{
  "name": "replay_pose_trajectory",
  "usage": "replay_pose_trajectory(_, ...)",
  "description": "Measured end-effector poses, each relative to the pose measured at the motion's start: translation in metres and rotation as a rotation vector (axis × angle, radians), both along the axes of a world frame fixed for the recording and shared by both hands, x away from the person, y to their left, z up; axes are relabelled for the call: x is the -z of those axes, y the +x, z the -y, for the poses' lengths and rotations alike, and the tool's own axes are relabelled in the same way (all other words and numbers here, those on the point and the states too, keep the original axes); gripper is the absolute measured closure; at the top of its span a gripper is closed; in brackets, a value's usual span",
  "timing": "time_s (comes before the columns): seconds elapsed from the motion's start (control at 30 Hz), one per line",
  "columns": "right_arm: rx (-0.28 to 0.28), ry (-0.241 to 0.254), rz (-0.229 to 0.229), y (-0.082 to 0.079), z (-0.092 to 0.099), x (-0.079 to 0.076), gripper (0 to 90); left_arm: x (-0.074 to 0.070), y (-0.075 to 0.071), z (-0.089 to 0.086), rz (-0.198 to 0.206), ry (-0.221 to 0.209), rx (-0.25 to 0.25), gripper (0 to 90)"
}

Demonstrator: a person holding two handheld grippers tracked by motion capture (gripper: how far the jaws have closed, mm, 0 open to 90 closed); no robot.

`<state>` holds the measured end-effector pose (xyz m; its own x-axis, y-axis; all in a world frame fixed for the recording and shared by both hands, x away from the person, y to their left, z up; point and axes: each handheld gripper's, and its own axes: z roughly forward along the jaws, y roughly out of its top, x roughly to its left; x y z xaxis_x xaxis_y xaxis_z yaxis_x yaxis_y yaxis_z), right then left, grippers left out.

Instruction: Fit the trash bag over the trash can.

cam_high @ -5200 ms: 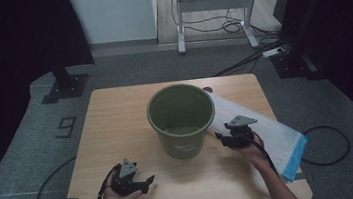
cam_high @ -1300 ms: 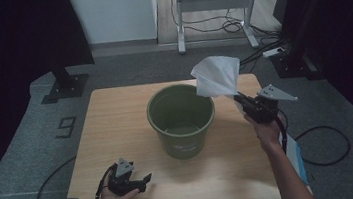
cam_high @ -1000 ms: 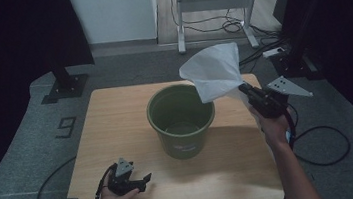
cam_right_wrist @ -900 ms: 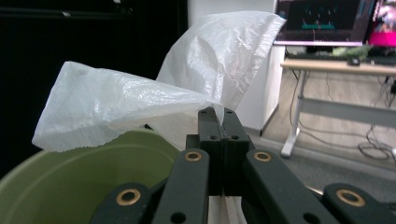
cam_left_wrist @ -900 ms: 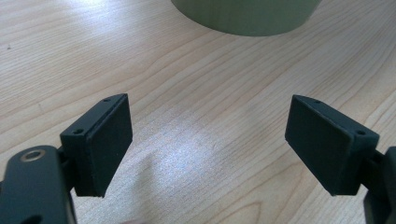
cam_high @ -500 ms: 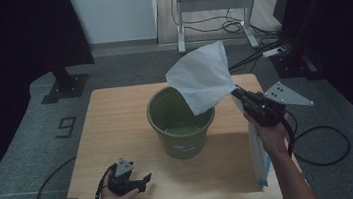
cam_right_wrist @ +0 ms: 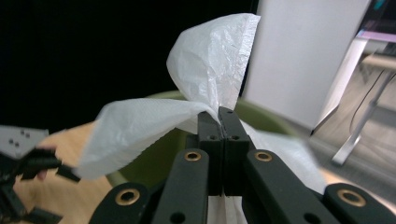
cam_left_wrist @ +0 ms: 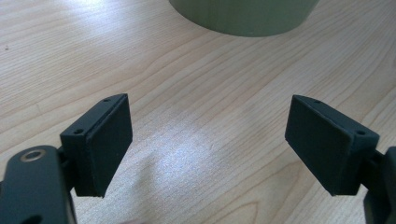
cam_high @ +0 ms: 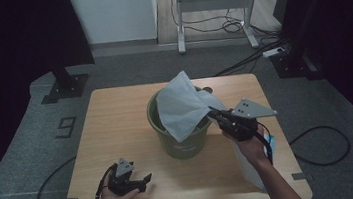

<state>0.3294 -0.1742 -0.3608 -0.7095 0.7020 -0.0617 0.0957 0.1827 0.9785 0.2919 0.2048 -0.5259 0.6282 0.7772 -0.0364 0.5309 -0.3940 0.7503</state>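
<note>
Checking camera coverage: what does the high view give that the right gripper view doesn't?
High view: the whole table, the left tool resting open near its front edge, and the stack of white bags under the right forearm. Right gripper view: the right tool pinched shut on the thin white bag. Both: bag over the green bucket.

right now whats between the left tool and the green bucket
Bare wooden table between the left tool and the bucket, seen in the left gripper view.
</note>
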Motion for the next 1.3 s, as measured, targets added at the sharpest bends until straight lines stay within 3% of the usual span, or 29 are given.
replay_pose_trajectory(0.17,-0.014,-0.016,-0.045,0.007,-0.007,0.016,84.7,0.000,0.000,-0.001,-0.001,-0.004,-0.005,15.0)
replay_pose_trajectory(0.3,-0.021,-0.003,-0.068,0.011,-0.008,0.027,76.1,0.001,0.000,0.000,-0.001,-0.002,0.000,15.0)
replay_pose_trajectory(0.4,-0.024,0.012,-0.051,0.009,-0.007,0.031,62.9,0.000,0.000,0.000,0.001,-0.005,0.005,15.0)
replay_pose_trajectory(0.47,-0.019,0.036,-0.034,0.002,-0.002,0.032,47.1,-0.001,0.001,0.001,0.003,-0.008,0.008,15.0)
replay_pose_trajectory(0.5,-0.019,0.036,-0.034,0.002,-0.002,0.032,47.1,-0.001,0.001,0.001,0.003,-0.008,0.008,15.0)
replay_pose_trajectory(0.53,-0.008,0.061,-0.031,-0.005,0.005,0.033,38.9,-0.001,0.002,0.001,0.004,-0.007,0.010,15.0)
replay_pose_trajectory(0.63,-0.001,0.077,-0.039,-0.013,0.012,0.034,32.8,-0.002,0.005,0.003,0.005,-0.017,0.016,15.0)
replay_pose_trajectory(0.87,0.031,0.080,-0.055,-0.035,0.033,0.049,27.2,-0.005,0.009,0.006,0.016,-0.023,0.030,15.1)
replay_pose_trajectory(1.1,0.103,0.052,-0.130,-0.049,0.054,0.090,23.0,-0.006,0.012,0.010,0.021,-0.035,0.033,15.2)
replay_pose_trajectory(1.3,0.123,0.034,-0.192,-0.052,0.053,0.116,21.6,-0.009,0.011,0.008,0.030,-0.038,0.028,15.2)
